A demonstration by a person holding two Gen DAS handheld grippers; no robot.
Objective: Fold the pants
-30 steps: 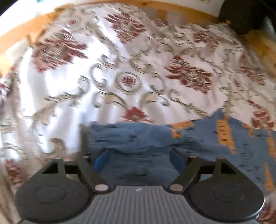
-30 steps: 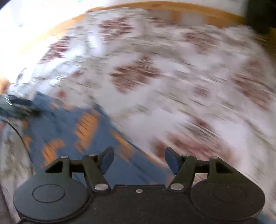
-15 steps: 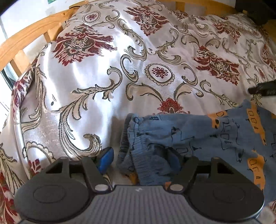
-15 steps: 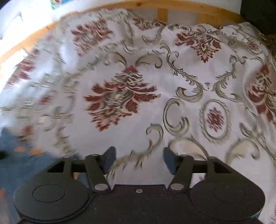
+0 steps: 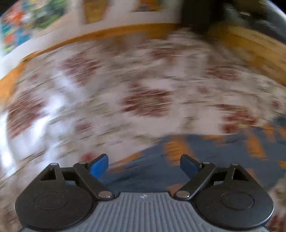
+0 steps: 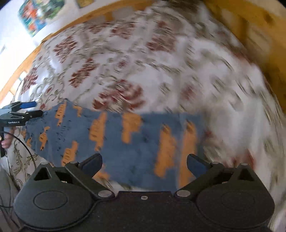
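Here the pants [image 6: 125, 139], blue with orange blocks, are lying spread flat on the bed's patterned bedspread [image 6: 160, 75], which is giving a broad, soft surface to fold on. The wooden bed frame [image 6: 250, 35] is curving round the far side of the pants, and a bright poster [image 6: 37, 14] is hanging on the wall beyond it. The right claw [image 6: 144, 165] is hovering over the near edge of the pants with its jaws standing wide and nothing between them, probably lining up to take hold of that edge. The left claw [image 5: 144, 165] is likewise gaping wide and empty, poised just above the pants where the blue cloth meets the bedspread; seen from the right wrist view it is sitting at the far left end of the pants [image 6: 26, 109], apparently by the waistband corner, though blur is making that hard to confirm. Both views are smearing heavily, so fine creases are not readable. Judging by how the pants are lying, one lengthwise fold seems already made, and the two claws are likely placing themselves at opposite ends of the pants so the next fold can be carried evenly.
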